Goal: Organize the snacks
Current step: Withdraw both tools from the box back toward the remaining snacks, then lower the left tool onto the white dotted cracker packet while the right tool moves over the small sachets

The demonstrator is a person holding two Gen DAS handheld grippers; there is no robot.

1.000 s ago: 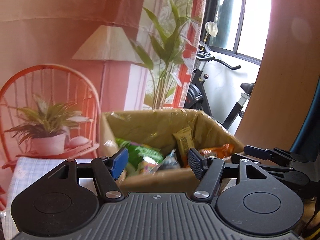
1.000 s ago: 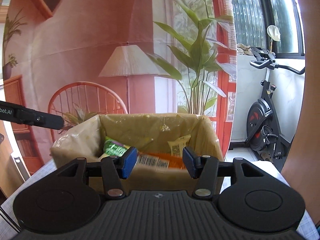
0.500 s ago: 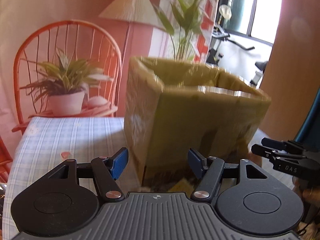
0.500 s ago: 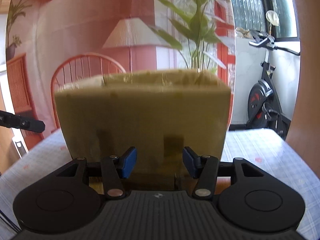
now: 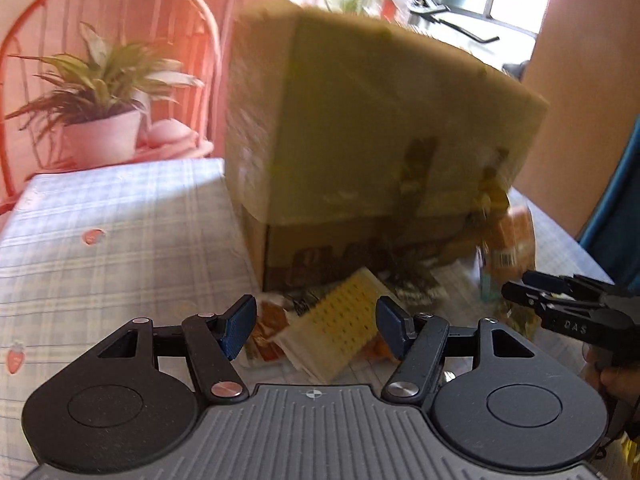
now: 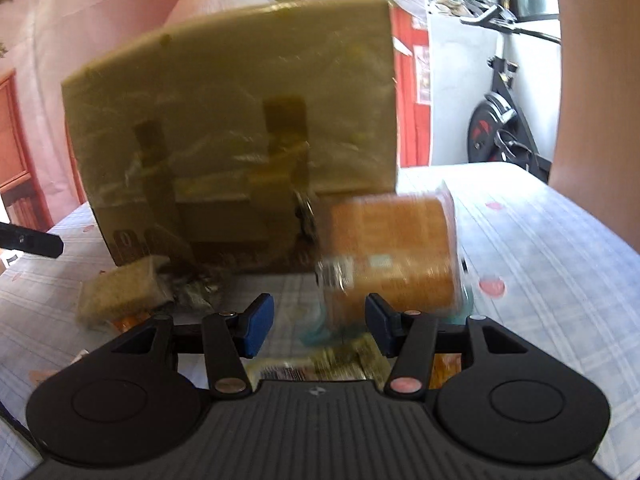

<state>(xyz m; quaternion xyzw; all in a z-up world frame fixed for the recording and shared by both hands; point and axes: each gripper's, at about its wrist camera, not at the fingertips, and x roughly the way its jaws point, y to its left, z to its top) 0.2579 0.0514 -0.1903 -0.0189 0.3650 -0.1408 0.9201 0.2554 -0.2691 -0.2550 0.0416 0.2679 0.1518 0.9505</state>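
Both views motion-blurred; print on the snack wrappers unreadable. Cardboard box [image 6: 232,152] stands on the checked counter [image 5: 112,240], wrapped in yellowish plastic film; its top rim is soft and its inside is hidden from both cameras.

Snacks lie on the counter at the near foot of the box. Orange pack [image 6: 394,252] sits just right of the box's near face, seemingly touching it, long axis roughly across the view, barcode end toward the box; smeared, so the exact tilt is unclear. Yellow dotted packet [image 5: 340,324] lies in front of the box's lower corner, long axis running diagonally up toward the box, its near end cut off by the gripper body. Brownish packet [image 6: 120,292] lies at the box's lower left corner. More wrappers under it and below the orange pack are too blurred to identify.

Left hand-held gripper [image 5: 316,326]: released, jaws apart, nothing pressed between the pads, yellow packet lying beyond the gap. Right hand-held gripper [image 6: 320,324]: released, jaws apart, orange pack beyond them, not grasped.
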